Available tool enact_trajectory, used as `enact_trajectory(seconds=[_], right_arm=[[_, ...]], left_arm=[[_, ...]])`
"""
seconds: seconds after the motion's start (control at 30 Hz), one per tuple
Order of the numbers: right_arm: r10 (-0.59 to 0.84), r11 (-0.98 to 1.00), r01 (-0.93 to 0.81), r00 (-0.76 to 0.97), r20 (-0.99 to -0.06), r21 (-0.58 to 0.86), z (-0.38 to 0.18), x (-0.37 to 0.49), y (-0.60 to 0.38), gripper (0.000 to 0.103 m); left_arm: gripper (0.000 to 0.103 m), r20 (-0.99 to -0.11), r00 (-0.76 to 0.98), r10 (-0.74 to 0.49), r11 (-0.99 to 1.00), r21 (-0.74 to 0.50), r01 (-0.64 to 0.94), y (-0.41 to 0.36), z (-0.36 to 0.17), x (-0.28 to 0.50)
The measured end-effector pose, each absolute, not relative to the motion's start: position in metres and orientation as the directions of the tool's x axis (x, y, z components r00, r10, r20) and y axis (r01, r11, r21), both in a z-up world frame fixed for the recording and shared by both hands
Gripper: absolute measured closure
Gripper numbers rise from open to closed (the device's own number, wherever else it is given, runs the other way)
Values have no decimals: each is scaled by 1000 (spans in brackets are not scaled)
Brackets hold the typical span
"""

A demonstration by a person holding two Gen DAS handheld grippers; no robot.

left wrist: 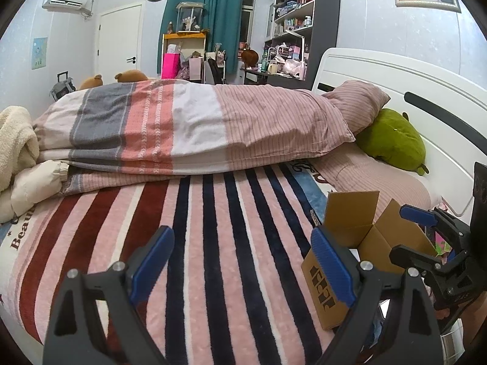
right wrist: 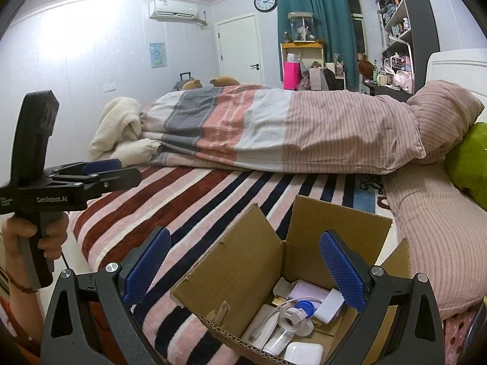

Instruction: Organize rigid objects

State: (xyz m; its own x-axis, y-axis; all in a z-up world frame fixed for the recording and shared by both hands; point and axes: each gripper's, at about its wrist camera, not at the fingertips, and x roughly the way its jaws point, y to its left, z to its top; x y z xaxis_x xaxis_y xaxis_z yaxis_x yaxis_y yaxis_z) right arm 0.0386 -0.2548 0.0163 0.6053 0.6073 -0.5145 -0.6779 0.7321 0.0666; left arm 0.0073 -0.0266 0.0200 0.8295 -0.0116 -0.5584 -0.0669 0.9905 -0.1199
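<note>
Both tools gape wide and empty: right tool [right wrist: 245, 270] above the cardboard box [right wrist: 243, 261], left tool [left wrist: 243, 261] over the striped blanket [left wrist: 213, 213].

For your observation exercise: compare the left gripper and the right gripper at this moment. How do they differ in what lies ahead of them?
The right gripper hangs over the open cardboard box of small items; the left gripper hangs over bare striped blanket, with the box off to its right. The white earbud case lies nearest the right gripper; nothing comparable lies under the left gripper. Both are open and empty.
</note>
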Motion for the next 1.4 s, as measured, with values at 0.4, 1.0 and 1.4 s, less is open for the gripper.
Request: enact_trajectory(seconds=[0.4,1.0,1.4], right_arm=[[609,730,-680,603,-515,67,16,40,-256,4],[610,730,-680,603,-514,69,16,40,-257,4],[609,731,-679,603,-515,69,16,40,-257,4]], left_arm=[[13,-560,828,-2,991,-110,-72,-26,20,7],[13,-561,828,-2,992,-106,-69,-25,20,6],[13,-560,828,-2,992,-105,-69,-26,20,6]])
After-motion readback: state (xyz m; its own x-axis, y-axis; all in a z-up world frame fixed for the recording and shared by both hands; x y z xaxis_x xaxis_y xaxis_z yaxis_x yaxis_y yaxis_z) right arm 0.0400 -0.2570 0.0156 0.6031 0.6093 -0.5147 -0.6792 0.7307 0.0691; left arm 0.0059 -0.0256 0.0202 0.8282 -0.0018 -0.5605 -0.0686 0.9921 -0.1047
